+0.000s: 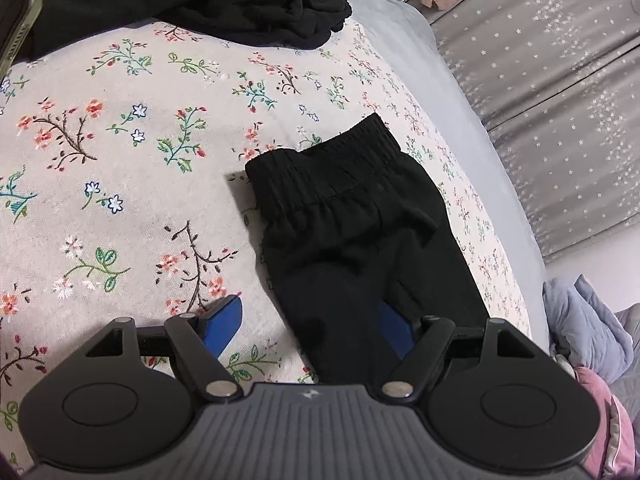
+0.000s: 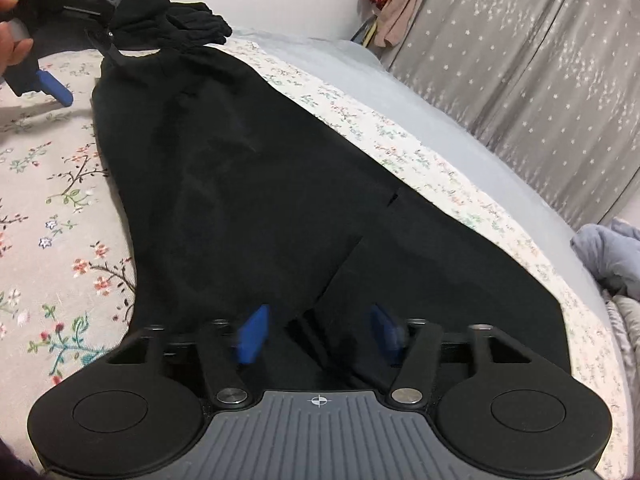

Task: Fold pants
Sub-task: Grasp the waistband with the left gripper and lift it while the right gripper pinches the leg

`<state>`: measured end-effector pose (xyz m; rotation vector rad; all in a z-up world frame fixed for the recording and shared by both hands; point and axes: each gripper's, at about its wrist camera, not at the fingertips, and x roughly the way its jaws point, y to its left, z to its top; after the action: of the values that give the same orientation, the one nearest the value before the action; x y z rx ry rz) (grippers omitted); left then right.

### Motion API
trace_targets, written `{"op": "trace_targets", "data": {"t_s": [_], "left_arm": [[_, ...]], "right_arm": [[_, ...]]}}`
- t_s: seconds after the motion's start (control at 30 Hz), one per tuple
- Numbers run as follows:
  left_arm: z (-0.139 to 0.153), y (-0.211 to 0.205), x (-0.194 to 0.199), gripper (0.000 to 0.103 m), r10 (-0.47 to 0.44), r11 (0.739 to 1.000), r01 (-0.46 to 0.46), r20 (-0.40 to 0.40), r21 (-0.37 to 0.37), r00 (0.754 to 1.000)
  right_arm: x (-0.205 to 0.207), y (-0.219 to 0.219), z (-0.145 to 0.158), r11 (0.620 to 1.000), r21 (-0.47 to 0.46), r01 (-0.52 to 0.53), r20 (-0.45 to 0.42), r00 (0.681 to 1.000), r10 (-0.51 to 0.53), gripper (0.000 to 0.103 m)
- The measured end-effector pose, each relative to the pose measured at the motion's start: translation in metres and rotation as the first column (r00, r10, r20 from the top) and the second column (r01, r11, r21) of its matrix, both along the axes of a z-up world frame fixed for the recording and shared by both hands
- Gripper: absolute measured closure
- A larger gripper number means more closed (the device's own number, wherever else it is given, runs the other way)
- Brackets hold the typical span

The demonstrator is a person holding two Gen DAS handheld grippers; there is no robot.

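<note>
Black pants (image 1: 360, 256) lie lengthwise on the floral bedsheet (image 1: 120, 160), with the elastic waistband (image 1: 332, 152) at the far end. My left gripper (image 1: 308, 324) hovers open near that end; one blue finger (image 1: 222, 320) is over the sheet and the other blue finger (image 1: 394, 328) over the fabric. In the right wrist view the pants (image 2: 240, 184) stretch away from my right gripper (image 2: 320, 332). Its blurred blue fingers (image 2: 252, 332) stand apart above the leg end, gripping nothing. Far off, a hand (image 2: 8, 20) holds the left gripper, one blue finger (image 2: 56, 88) showing.
A heap of black clothes (image 1: 272, 12) lies at the back of the bed. A phone (image 1: 20, 20) shows at the left edge. Right of the bed hang grey starred curtains (image 1: 560, 80); a grey-blue blanket (image 1: 592, 320) and pink cloth (image 1: 608, 420) sit below.
</note>
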<state>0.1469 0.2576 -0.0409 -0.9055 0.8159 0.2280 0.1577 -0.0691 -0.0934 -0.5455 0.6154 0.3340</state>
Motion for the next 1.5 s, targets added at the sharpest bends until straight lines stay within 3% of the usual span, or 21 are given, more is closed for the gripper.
{"op": "trace_targets", "data": {"t_s": [0.03,0.13,0.37,0.5,0.67,0.8,0.83,1.0,1.07,1.13,1.2,1.27,1.33,1.5], "left_arm": [[-0.001,0.001,-0.001,0.011,0.0,1.0,0.0,0.0,-0.003,1.0],[-0.003,0.003,0.001,0.011,0.003,1.0,-0.004,-0.005,-0.015,1.0],[-0.002,0.007,-0.002,0.011,0.027,0.999,-0.027,-0.005,-0.017,1.0],[-0.001,0.006,-0.003,0.011,0.026,1.0,-0.026,-0.003,-0.005,1.0],[-0.001,0.006,-0.004,0.011,0.031,0.999,-0.031,-0.002,-0.012,1.0],[-0.002,0.006,-0.004,0.01,0.035,0.999,-0.035,0.002,-0.018,0.999],[-0.003,0.007,-0.003,0.009,0.037,0.999,-0.037,0.004,-0.024,0.999],[-0.01,0.011,0.002,0.005,0.066,0.994,-0.062,0.038,-0.088,0.997],[-0.012,0.009,0.007,0.005,0.079,0.995,-0.075,0.053,-0.069,0.996],[-0.012,0.006,0.014,0.006,0.093,0.995,-0.09,0.087,-0.037,0.992],[-0.012,-0.001,0.022,0.016,0.084,0.996,-0.087,0.119,0.025,0.989],[-0.012,-0.006,0.028,0.054,0.075,0.993,-0.084,0.103,0.083,0.992],[-0.011,-0.007,0.027,0.071,0.068,0.993,-0.079,0.122,0.09,0.99],[0.005,-0.011,0.022,0.077,0.051,0.992,-0.075,0.223,0.103,0.973]], "right_arm": [[0.002,0.0,-0.001,1.0,-0.011,0.007,-0.01,1.0,-0.007,0.098],[0.001,0.004,-0.003,0.999,-0.035,0.014,-0.007,1.0,-0.014,0.099],[-0.016,0.004,0.027,0.996,0.084,-0.037,0.046,0.998,0.033,0.101],[-0.005,0.01,0.004,1.0,0.024,0.006,-0.005,1.0,-0.006,0.101],[0.001,0.001,0.008,0.994,0.105,0.01,-0.045,0.999,-0.006,0.09],[0.002,-0.013,0.022,0.967,0.252,0.025,-0.062,0.998,-0.01,0.088],[0.005,-0.017,0.023,0.959,0.28,0.04,-0.082,0.997,-0.017,0.084],[0.002,-0.021,0.03,0.962,0.269,0.047,-0.085,0.996,-0.025,0.08],[-0.006,-0.022,0.038,0.952,0.302,0.038,-0.069,0.997,-0.018,0.078],[-0.011,-0.025,0.049,0.94,0.339,0.029,-0.051,0.999,-0.013,0.068],[-0.013,-0.027,0.054,0.937,0.348,0.02,-0.037,0.999,-0.008,0.06],[-0.011,-0.029,0.054,0.939,0.344,0.024,-0.041,0.999,-0.011,0.059],[-0.006,-0.036,0.05,0.94,0.337,0.052,-0.059,0.998,-0.034,0.059],[0.009,-0.057,0.047,0.902,0.407,0.142,-0.132,0.987,-0.096,0.059]]}}
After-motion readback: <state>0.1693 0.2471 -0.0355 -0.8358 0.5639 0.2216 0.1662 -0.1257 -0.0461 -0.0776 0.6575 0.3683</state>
